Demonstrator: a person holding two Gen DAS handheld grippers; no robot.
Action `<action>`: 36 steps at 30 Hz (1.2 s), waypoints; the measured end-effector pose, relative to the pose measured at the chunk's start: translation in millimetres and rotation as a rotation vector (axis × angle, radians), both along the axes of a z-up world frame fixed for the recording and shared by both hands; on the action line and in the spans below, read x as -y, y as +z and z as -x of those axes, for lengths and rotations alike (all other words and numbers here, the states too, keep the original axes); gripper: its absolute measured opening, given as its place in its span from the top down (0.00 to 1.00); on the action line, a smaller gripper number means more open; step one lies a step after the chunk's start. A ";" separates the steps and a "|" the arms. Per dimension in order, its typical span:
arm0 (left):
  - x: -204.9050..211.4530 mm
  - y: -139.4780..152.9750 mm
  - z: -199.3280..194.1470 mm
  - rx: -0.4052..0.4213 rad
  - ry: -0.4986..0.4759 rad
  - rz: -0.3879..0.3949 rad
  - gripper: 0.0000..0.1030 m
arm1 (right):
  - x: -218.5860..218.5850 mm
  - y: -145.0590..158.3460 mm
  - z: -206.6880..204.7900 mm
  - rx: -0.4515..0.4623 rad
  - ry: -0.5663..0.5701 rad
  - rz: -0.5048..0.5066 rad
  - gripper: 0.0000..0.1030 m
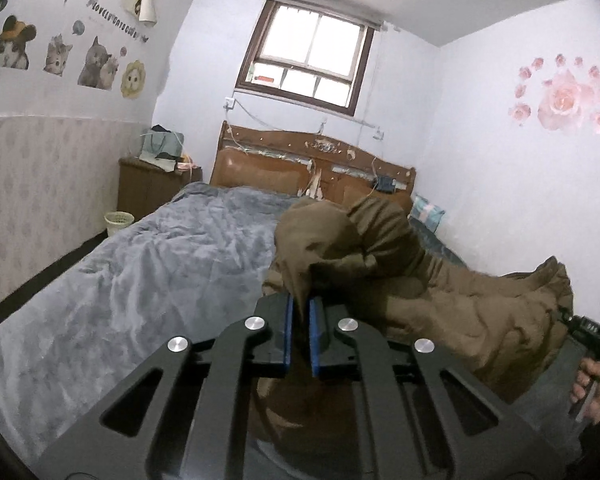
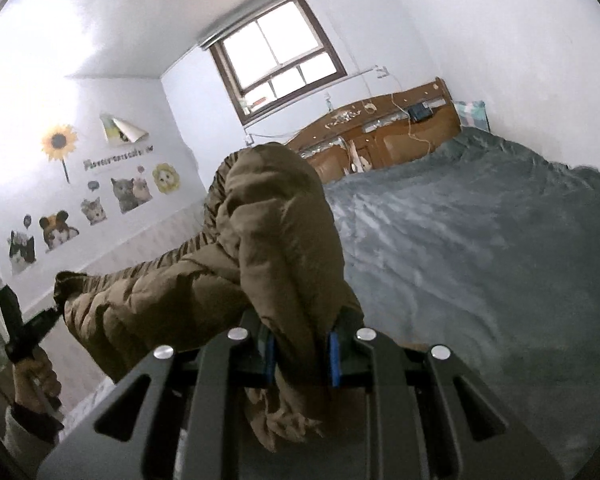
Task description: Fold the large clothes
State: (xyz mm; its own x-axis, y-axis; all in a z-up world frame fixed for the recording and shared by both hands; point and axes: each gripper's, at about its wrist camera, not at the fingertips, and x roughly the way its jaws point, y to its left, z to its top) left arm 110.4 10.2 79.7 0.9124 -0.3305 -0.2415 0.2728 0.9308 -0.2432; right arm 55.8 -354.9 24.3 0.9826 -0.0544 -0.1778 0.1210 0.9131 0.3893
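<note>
A large brown padded jacket hangs stretched between my two grippers above the bed. My left gripper is shut on a fold of the jacket's edge, the cloth pinched between its blue pads. My right gripper is shut on a thick bunch of the same jacket, which bulges up in front of its fingers. In the left wrist view the right gripper shows at the far right, holding the other end. In the right wrist view the left gripper shows at the far left.
The bed with a grey-blue blanket lies below and ahead, with a wooden headboard under a window. A bedside cabinet with clutter and a small bin stand at the left wall. A pillow lies by the right wall.
</note>
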 end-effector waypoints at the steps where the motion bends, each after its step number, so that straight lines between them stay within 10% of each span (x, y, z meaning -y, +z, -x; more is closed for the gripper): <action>1: 0.2 -4.9 -7.8 -0.021 -0.001 0.005 0.96 | 3.9 -5.0 -10.8 -0.026 -0.010 -0.011 0.81; 21: 71.9 -132.3 -223.6 -0.307 0.110 -0.223 0.97 | 62.5 -91.8 -187.3 -0.366 -0.205 0.133 0.80; 24: 74.1 -155.8 -238.7 -0.364 0.117 -0.246 0.97 | 66.4 -110.8 -196.0 -0.408 -0.202 0.132 0.73; 26: 87.1 -170.7 -253.7 -0.425 0.118 -0.302 0.96 | 63.0 -125.3 -201.1 -0.459 -0.225 0.135 0.46; 29: 98.4 -195.3 -264.5 -0.532 0.092 -0.410 0.85 | 66.5 -124.4 -195.4 -0.457 -0.251 0.128 0.15; 31: 94.1 -181.2 -256.1 -0.501 0.118 -0.395 0.63 | 61.0 -106.3 -183.1 -0.415 -0.275 0.139 0.14; 33: 80.3 -150.6 -239.3 -0.442 0.180 -0.340 0.12 | 51.9 -86.5 -172.4 -0.376 -0.288 0.164 0.11; 36: 71.9 -108.1 -197.0 -0.341 0.231 -0.299 0.07 | 21.4 -52.7 -147.7 -0.283 -0.286 0.213 0.04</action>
